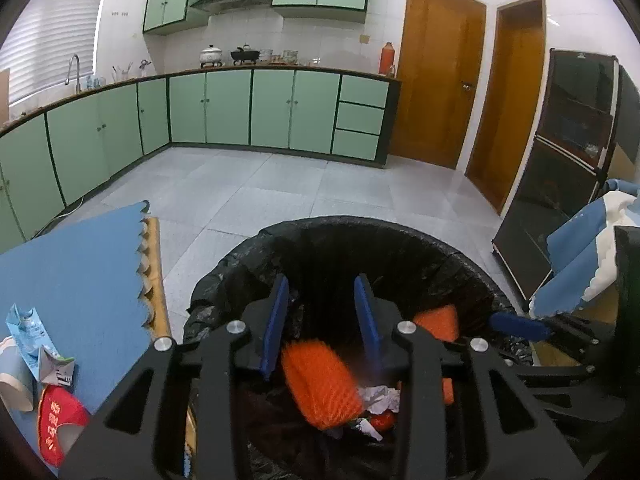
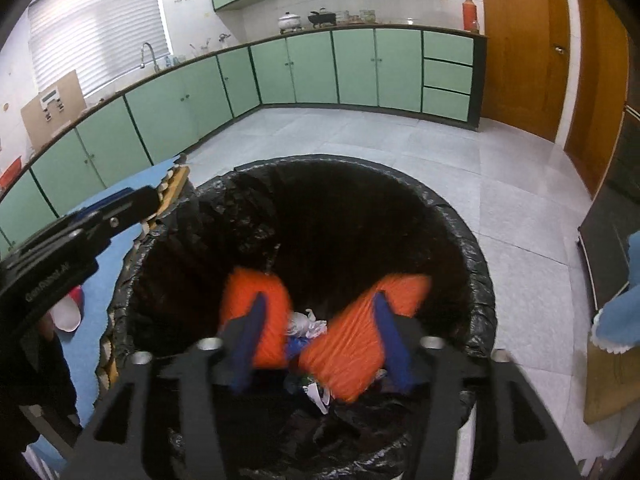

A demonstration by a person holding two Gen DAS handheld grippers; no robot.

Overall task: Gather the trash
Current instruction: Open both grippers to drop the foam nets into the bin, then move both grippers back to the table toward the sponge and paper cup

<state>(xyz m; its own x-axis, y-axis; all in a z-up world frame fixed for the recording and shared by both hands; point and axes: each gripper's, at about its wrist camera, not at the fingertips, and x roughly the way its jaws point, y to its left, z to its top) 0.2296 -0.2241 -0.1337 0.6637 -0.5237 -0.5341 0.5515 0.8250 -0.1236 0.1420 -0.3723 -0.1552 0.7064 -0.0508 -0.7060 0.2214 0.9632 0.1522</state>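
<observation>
I'm seeing mint-green cabinets (image 1: 256, 108) running across the middle of the frame, pale floor tiles (image 1: 280, 184) gleaming below, 2 wooden doors (image 1: 436, 80) standing upper right, and a blinded window (image 2: 96, 36) glowing upper left.

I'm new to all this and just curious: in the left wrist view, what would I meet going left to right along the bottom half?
White paper cup → red cup → blue mat → black-lined trash bin holding orange foam netting → blue-and-white cloth.
</observation>
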